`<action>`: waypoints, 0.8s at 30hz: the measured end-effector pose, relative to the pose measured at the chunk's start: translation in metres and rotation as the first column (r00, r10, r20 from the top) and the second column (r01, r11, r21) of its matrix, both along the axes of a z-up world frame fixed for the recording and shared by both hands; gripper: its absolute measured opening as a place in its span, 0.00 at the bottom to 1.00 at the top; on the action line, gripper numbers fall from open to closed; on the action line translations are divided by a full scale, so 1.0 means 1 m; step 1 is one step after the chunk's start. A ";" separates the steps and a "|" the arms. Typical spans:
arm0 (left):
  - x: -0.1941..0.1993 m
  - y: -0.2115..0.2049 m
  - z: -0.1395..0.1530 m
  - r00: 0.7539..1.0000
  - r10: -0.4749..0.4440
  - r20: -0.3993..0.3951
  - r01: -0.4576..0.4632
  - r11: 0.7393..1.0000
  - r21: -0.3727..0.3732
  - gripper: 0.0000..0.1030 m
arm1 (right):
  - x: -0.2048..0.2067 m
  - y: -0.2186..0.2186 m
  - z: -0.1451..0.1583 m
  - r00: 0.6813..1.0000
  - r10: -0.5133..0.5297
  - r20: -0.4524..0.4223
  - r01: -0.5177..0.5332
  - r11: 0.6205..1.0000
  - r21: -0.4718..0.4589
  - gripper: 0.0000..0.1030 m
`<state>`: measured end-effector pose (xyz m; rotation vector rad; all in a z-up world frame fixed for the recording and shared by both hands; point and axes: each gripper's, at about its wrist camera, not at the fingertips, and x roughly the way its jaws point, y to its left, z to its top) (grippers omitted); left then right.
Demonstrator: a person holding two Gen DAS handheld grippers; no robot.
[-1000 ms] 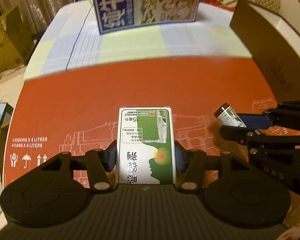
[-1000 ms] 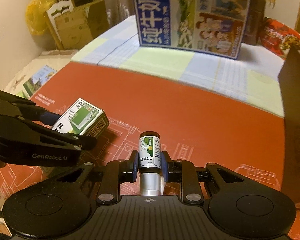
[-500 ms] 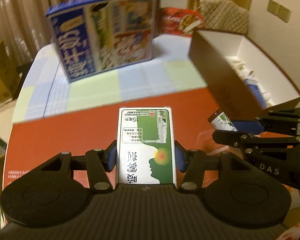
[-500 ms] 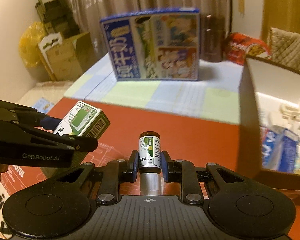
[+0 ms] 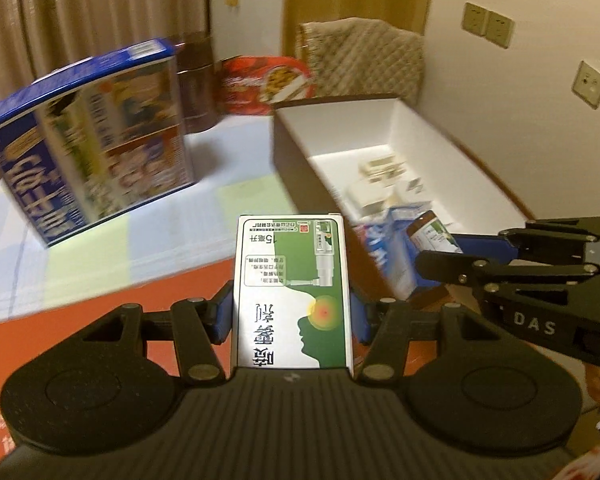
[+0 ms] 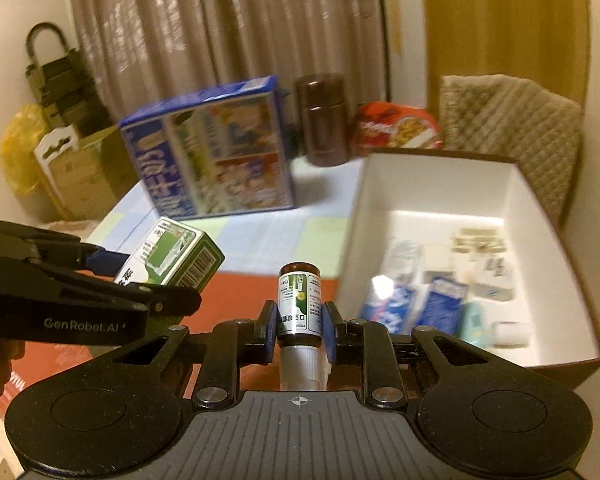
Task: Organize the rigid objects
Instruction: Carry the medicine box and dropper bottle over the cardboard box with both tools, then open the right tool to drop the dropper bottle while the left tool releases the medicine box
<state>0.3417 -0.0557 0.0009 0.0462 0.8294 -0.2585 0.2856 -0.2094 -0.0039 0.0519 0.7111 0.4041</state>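
My left gripper [image 5: 292, 312] is shut on a green and white medicine box [image 5: 294, 280], held in the air above the red mat. The box also shows in the right wrist view [image 6: 172, 254]. My right gripper [image 6: 298, 324] is shut on a small brown bottle [image 6: 299, 300] with a white cap toward me. The bottle also shows in the left wrist view [image 5: 432, 236], just over the near end of the open white-lined carton [image 5: 400, 128]. The carton [image 6: 440, 184] holds several small packs and lies ahead and to the right of both grippers.
A big blue milk carton [image 5: 96, 136] stands on the checked cloth at the back left. A brown jar [image 6: 322, 120] and a red snack bag [image 6: 392, 126] stand behind the carton. A quilted chair [image 6: 512, 120] is at the back right. Cardboard boxes [image 6: 76, 168] sit on the floor at left.
Both grippers have risen from the red mat with their loads and swung right toward the open carton, whose inside is now in view.
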 end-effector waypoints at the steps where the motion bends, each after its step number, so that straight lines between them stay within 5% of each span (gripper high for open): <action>1: 0.005 -0.008 0.001 1.000 -0.008 0.000 0.008 1.000 -0.004 0.50 | 0.003 -0.008 0.001 1.000 -0.012 -0.001 0.012 1.000 0.002 0.20; 13: 0.069 -0.079 -0.002 0.999 -0.033 -0.013 0.033 0.999 -0.013 0.50 | 0.061 -0.094 -0.005 0.994 -0.098 -0.049 0.101 0.993 0.057 0.20; 24: 0.136 -0.107 -0.018 0.999 -0.003 -0.048 0.005 0.999 0.033 0.50 | 0.125 -0.125 -0.021 0.991 -0.100 -0.084 0.105 0.993 0.053 0.20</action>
